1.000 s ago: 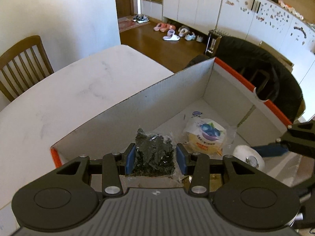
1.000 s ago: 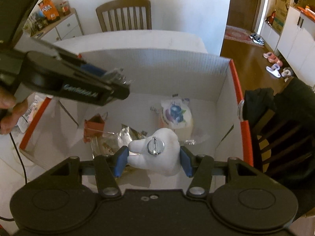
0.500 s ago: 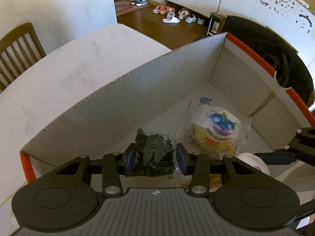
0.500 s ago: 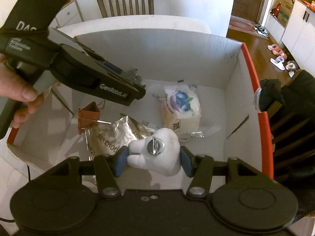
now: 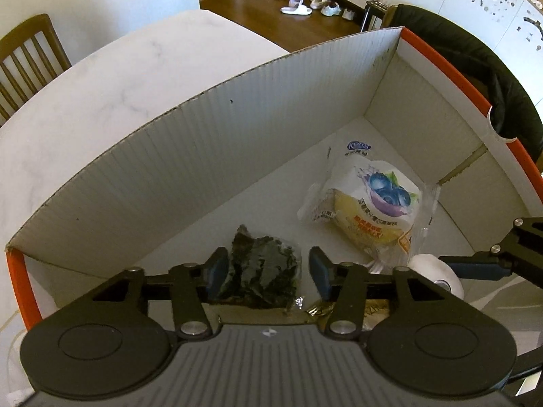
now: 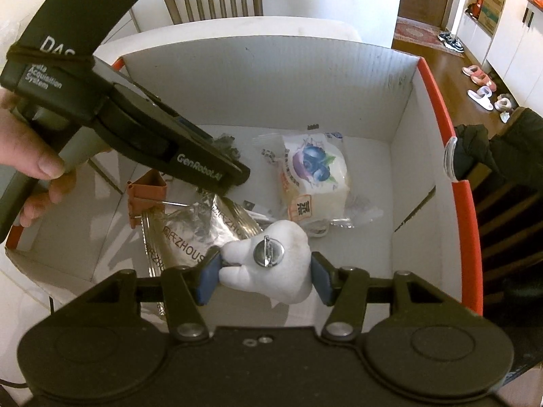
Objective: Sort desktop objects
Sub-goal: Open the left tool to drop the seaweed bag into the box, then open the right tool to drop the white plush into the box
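Inside the cardboard box (image 5: 210, 156), the left gripper (image 5: 268, 269) has just been opening, its pads now clear of the dark seaweed packet (image 5: 263, 273) between them; the right gripper (image 6: 264, 273) clamps a white tooth-shaped plush (image 6: 271, 264) (metal pin facing up) above the silver pouch (image 6: 190, 234).

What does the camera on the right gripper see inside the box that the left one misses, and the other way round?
Only the right wrist view shows the silver foil packet, the orange clip and the hand holding the left gripper.

Only the left wrist view shows the left gripper, its jaws just opened off the dark seaweed packet.

Both show the cardboard box, the blueberry cake packet and the white plush tooth in the right gripper.
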`<action>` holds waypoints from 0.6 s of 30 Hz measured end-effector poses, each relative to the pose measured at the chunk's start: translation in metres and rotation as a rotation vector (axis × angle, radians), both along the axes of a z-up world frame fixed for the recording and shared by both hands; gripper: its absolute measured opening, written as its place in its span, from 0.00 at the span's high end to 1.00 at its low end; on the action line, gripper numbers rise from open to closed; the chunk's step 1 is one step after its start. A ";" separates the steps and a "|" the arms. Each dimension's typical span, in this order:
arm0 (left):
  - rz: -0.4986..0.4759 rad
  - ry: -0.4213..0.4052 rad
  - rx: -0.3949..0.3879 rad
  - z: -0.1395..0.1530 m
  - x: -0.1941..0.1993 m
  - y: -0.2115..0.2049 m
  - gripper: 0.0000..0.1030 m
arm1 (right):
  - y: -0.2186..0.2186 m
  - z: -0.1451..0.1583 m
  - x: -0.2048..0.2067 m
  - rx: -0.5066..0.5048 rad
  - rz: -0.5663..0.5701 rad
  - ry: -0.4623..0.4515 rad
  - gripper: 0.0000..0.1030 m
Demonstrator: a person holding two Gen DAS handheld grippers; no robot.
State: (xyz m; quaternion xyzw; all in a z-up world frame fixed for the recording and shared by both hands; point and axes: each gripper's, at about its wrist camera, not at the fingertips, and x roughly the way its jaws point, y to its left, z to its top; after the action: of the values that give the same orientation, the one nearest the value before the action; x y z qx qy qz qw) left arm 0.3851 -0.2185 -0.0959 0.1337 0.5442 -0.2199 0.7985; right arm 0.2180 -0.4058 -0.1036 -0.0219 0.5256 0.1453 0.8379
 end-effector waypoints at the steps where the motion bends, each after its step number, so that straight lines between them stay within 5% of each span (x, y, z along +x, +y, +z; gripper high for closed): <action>1: -0.001 -0.002 -0.002 0.001 -0.001 0.000 0.43 | 0.000 0.000 0.000 -0.003 0.002 -0.001 0.44; 9: 0.025 -0.036 -0.043 0.018 -0.015 0.007 0.38 | 0.003 0.007 -0.006 0.002 0.004 -0.036 0.32; 18: 0.015 -0.091 -0.091 0.052 -0.037 0.021 0.38 | 0.006 0.031 -0.015 0.006 0.028 -0.089 0.31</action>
State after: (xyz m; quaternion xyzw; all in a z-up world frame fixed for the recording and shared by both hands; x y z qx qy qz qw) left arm 0.3484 -0.1971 -0.0441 0.1030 0.4979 -0.2320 0.8293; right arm 0.2026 -0.3999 -0.0723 -0.0334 0.4871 0.1575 0.8584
